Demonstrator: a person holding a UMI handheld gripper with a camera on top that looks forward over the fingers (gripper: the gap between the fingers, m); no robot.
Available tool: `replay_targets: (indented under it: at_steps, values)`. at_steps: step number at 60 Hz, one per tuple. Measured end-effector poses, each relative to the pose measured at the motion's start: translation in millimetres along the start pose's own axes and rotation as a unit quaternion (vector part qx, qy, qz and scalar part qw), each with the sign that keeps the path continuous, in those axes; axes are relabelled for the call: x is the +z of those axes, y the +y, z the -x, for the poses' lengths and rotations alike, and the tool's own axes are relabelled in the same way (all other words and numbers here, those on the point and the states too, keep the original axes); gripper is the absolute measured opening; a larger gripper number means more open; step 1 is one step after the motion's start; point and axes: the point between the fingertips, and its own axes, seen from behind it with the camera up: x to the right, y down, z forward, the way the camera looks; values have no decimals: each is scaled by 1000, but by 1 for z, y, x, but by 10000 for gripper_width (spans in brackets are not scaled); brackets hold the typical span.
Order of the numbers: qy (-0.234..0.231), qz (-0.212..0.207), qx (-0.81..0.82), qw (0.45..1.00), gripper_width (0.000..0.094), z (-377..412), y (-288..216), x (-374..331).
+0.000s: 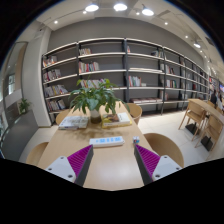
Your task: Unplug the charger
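Gripper [112, 165] sits low over a light wood table [112, 170], fingers spread wide apart w/ nothing between them but bare tabletop. Magenta pads: left one [80, 161] at approx 7 o'clock, right one [148, 160] at approx 5 o'clock. No contact w/ anything.

Just ahead of the fingers, at 12 o'clock from the gripper, a white power strip [106, 141] lies flat on the table, long side across the view. Looks like it has blue markings on top; can't tell whether a charger is plugged in, too small to make out. Strip is apart from both fingertips, beyond them.

Beyond the strip, still at 12, a potted plant [94, 98] w/ broad green leaves stands mid-table. Papers or books [73, 122] lie at approx 10 o'clock from the strip, beside the plant's base.

Chairs: rounded wood chair backs near the table at 8 o'clock [37, 152] and 4 o'clock [166, 148], another [134, 110] past the plant at 1 o'clock. More tables & chairs [203, 118] off at 3 o'clock.

Background: long wall of dark bookshelves [125, 75], partly filled w/ books, running 10 to 2 o'clock. Ceiling lights [120, 7] on at 12.
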Motion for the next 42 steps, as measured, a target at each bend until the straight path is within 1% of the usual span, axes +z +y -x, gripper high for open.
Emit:
replay_targets:
  at_steps: [3, 4, 11, 16, 24, 30, 42]
  values:
    - [-12, 19, 2, 1000, 823, 16, 19, -14]
    - [-13, 22, 1, 1000, 827, 23, 38, -18]
    - [-29, 56, -11, 998, 824, 50, 69, -45]
    - [-41, 69, -27, 996, 826, 66, 95, -62]
    - [-58, 79, -39, 994, 826, 83, 102, -82]
    - [-60, 68, -53, 994, 827, 88, 103, -92]
    - [-73, 75, -56, 993, 829, 97, 106, -105]
